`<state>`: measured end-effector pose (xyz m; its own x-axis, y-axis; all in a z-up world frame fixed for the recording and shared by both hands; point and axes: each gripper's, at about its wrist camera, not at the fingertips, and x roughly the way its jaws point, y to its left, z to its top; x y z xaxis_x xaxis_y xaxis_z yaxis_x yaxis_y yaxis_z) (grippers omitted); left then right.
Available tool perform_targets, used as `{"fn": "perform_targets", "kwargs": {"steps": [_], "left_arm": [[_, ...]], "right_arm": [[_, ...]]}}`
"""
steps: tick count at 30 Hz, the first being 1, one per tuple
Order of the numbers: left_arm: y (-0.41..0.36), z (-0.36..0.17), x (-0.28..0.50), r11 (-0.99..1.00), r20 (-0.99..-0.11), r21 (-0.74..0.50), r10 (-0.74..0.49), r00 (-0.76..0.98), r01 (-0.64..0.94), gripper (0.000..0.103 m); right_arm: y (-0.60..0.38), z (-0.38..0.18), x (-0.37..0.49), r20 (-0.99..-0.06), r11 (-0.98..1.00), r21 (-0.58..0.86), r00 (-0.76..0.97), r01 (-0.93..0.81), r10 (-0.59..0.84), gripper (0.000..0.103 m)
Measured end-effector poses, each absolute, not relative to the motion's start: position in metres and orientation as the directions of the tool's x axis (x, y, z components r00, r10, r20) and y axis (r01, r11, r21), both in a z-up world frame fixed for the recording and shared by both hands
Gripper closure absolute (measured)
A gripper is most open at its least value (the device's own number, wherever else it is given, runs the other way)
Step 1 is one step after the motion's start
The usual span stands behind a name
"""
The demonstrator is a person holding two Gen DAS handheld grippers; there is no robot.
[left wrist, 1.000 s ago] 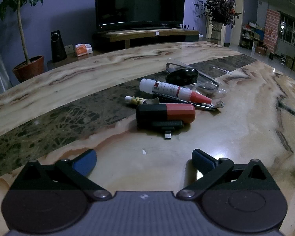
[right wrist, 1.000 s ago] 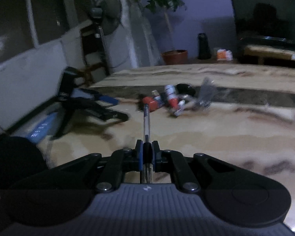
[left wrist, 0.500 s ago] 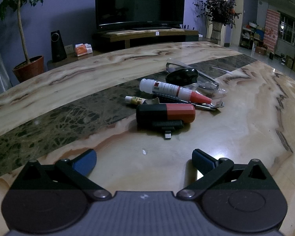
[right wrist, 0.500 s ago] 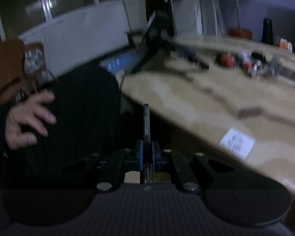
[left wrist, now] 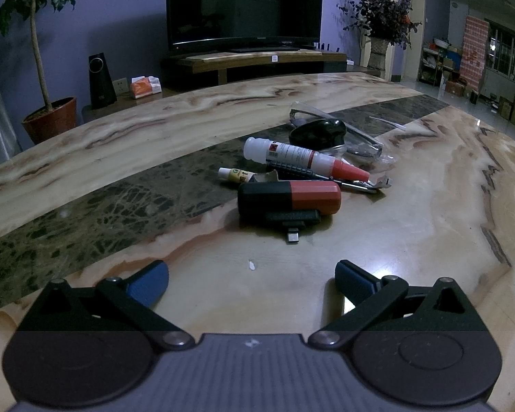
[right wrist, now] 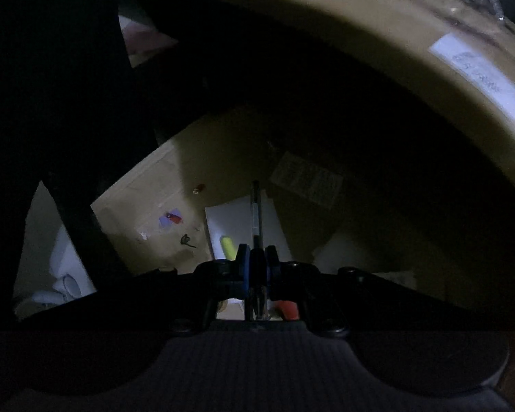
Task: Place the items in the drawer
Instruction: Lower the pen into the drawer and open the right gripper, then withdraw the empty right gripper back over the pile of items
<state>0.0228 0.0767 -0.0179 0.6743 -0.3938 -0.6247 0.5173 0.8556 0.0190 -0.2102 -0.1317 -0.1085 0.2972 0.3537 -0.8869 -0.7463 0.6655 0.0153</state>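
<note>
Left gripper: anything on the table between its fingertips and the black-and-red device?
Left wrist view: only bare marble table plus one small white speck between the open left gripper and the black-and-red device.

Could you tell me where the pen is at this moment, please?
In the right wrist view, the pen is clamped in the right gripper, pointing down over white paper in the open drawer below the table edge.

Shadow under the desk hid most of the drawer; its small bits were too dim to identify.
</note>
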Motion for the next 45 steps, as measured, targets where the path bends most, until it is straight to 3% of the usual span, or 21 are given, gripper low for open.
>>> {"fn": "perform_targets", "kwargs": {"steps": [18,29,34,37,40,42,45], "left_arm": [[0.077,-0.018,0.023,0.856,-0.625,0.019,-0.394,0.674,0.517,0.000],[0.077,-0.018,0.023,0.856,-0.625,0.019,-0.394,0.674,0.517,0.000],[0.077,-0.018,0.023,0.856,-0.625,0.019,-0.394,0.674,0.517,0.000],[0.077,-0.018,0.023,0.856,-0.625,0.019,-0.394,0.674,0.517,0.000],[0.077,-0.018,0.023,0.856,-0.625,0.019,-0.394,0.674,0.517,0.000],[0.077,-0.018,0.023,0.856,-0.625,0.019,-0.394,0.674,0.517,0.000],[0.077,-0.018,0.023,0.856,-0.625,0.019,-0.394,0.674,0.517,0.000]], "right_arm": [[-0.093,-0.155,-0.197,-0.914,0.641,0.067,0.210,-0.765,0.347,0.091],[-0.093,-0.118,-0.202,-0.873,0.615,0.081,0.242,-0.785,0.423,0.087],[-0.102,-0.056,-0.212,-0.777,0.506,0.176,0.196,-0.845,0.598,0.083],[-0.123,-0.009,-0.207,-0.657,0.462,0.266,0.192,-0.846,0.729,0.081],[-0.151,0.037,-0.196,-0.508,0.467,0.311,0.270,-0.828,0.818,0.066],[-0.164,0.056,-0.186,-0.450,0.534,0.290,0.379,-0.794,0.809,0.053],[-0.179,0.074,-0.162,-0.433,0.702,0.178,0.585,-0.690,0.685,0.051]]}}
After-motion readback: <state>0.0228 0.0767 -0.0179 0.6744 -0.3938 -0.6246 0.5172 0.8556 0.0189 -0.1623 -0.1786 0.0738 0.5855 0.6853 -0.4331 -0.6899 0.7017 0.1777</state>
